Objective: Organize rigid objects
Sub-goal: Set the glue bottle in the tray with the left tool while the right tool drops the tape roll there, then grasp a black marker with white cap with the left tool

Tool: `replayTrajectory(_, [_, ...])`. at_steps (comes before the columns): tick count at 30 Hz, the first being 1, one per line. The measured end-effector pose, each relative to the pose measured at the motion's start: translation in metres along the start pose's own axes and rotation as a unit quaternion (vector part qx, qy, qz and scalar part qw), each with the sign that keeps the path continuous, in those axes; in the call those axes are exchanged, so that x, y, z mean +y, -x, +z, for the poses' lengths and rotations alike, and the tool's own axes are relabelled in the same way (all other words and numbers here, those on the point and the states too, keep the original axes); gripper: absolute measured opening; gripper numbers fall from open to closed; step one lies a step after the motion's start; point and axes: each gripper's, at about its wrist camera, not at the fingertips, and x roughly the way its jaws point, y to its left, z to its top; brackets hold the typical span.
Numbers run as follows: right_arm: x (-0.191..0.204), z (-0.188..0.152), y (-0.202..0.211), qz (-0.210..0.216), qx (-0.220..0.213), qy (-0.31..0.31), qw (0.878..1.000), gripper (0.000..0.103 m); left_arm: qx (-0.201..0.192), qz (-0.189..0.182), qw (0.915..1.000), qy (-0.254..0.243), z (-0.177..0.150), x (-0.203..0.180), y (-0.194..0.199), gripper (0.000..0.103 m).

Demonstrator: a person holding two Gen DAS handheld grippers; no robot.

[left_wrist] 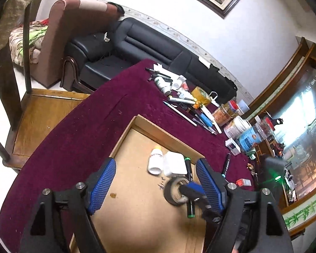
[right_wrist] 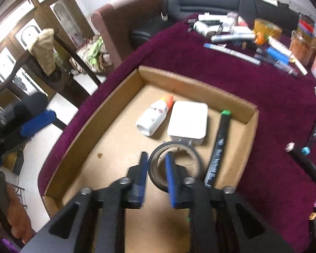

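A shallow cardboard box sits on the purple cloth. On its floor lie a white bottle with an orange cap, a flat white case, a black marker with a green cap and a dark tape roll. My right gripper straddles the roll's near wall, one finger inside the hole and one outside, with a slight gap, so it is open. My left gripper hovers wide open above the box floor with nothing between its pads. The tape roll shows just right of its centre.
Pens, tubes, bottles and jars crowd the far side of the purple table. Loose markers lie on the cloth right of the box. A black sofa stands beyond the table.
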Motion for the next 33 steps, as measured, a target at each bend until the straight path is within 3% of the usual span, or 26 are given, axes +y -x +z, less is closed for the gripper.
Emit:
replayTrajectory(3, [-0.009,-0.007,0.038,-0.019,-0.052,0.002,0.998,0.052,-0.007,0.002,0.9998,-0.017,-0.009,-0.012,0.009,0.082])
replayTrajectory(5, [-0.022,-0.016,0.061,-0.037,-0.081,-0.004,0.996,0.057,-0.010,-0.001,0.9994,-0.032,-0.018,-0.023,0.013,0.087])
replayTrajectory(10, [-0.082,-0.053,0.111,-0.086,-0.124,-0.062,0.987,0.057,-0.008,-0.030,0.9960,-0.084,-0.044,-0.063,0.019,0.095])
replayTrajectory(16, [-0.176,-0.111,0.167,-0.152,-0.159,-0.170,0.961,0.057,0.031,-0.055,0.9915,-0.114,-0.074,-0.096,0.005,0.095])
replayTrajectory(21, [-0.238,-0.148,0.189,-0.166,-0.161,-0.239,0.943,0.057,0.058,-0.066,0.9836,-0.158,-0.103,-0.131,-0.004,0.095])
replayTrajectory(27, [-0.264,-0.172,0.182,-0.171,-0.146,-0.262,0.939,0.057,0.085,-0.078,0.9638,-0.240,-0.140,-0.173,-0.017,0.095])
replayTrajectory(33, [-0.288,-0.186,0.176,-0.180,-0.175,-0.287,0.924,0.057,0.110,-0.080,0.9321,-0.336,-0.175,-0.217,-0.041,0.095])
